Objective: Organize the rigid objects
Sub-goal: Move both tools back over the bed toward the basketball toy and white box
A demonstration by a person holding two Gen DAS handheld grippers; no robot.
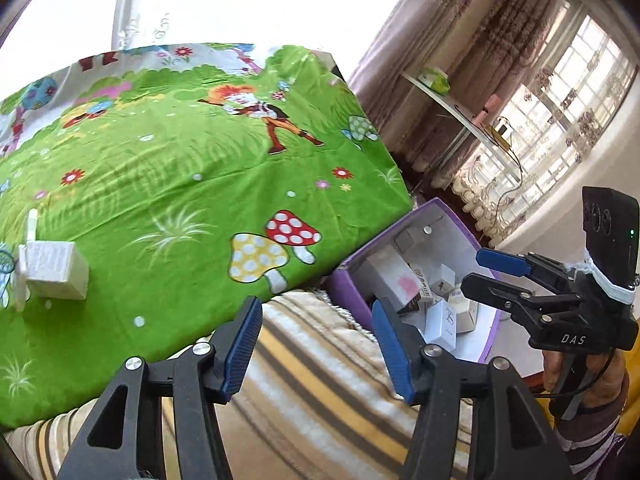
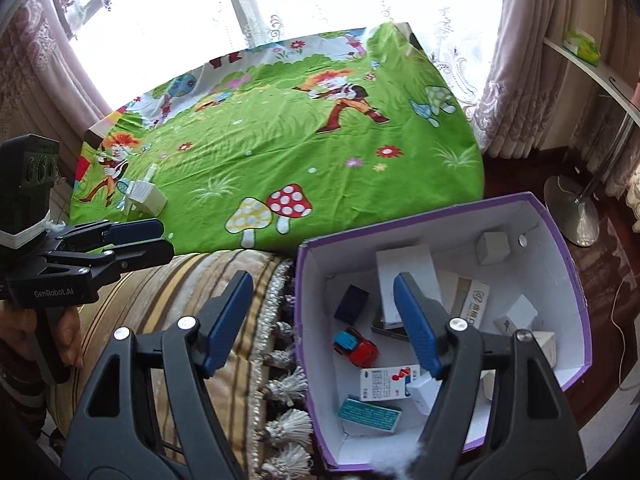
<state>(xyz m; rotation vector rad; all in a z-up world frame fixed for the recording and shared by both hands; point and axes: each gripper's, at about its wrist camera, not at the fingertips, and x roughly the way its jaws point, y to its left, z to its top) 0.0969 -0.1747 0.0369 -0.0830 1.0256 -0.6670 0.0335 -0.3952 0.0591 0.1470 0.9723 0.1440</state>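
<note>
Both tools wide, left (image 1: 316,344) and right (image 2: 322,320), purple box (image 2: 576,264) of small cartons, perhaps medicine.

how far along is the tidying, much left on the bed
Mostly done: the purple box already holds many small cartons and a toy car. Nothing is in hand; the left gripper and right gripper are open. Left: one white box and something white beside it.

Each camera looks forward along its own tongs. The left tongs (image 1: 316,344) view hangs over striped cloth, facing the green sheet (image 1: 180,184). The right tongs (image 2: 320,320) view sits nearer above the purple box (image 2: 576,264). Both share sheet and box.
</note>
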